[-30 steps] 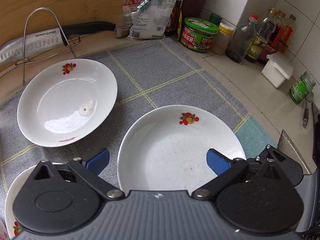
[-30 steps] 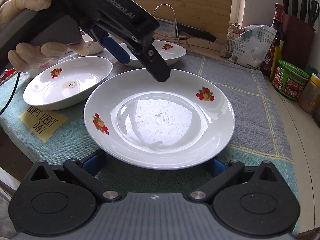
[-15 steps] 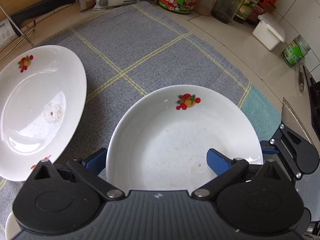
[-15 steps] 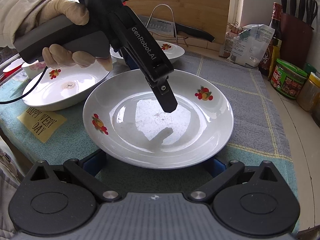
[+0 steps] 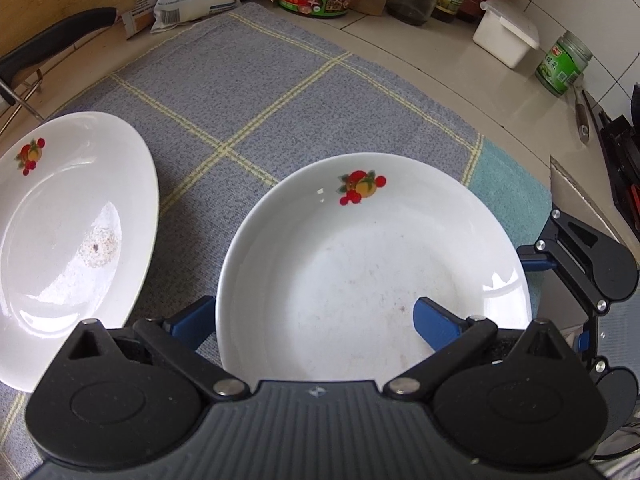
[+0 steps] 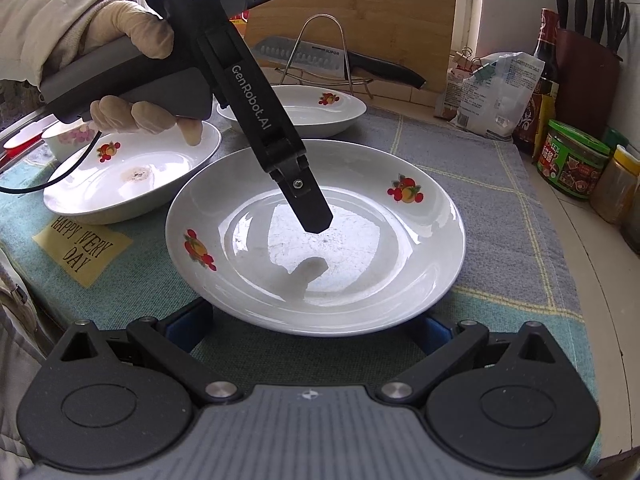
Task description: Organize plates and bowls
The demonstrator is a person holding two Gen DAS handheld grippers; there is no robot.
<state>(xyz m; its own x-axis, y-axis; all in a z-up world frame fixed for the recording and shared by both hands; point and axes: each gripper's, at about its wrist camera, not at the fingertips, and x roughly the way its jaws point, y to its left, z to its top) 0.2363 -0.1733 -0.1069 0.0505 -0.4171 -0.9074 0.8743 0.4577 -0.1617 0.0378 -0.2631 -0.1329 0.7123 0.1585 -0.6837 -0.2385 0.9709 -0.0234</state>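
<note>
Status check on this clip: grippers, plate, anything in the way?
Left hand-held gripper open, straddling near plate rim, one finger inside. Right hand-held gripper open, low at plate's front edge. Plate flat on cloth. Second plate close alongside.

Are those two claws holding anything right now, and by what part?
Nothing is held. The left claw is open astride the rim of the front plate, not closed on it; the right claw is open at its near edge.

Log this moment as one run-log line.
left gripper: open, straddling near plate rim | right gripper: open, at the rim | plate on cloth
</note>
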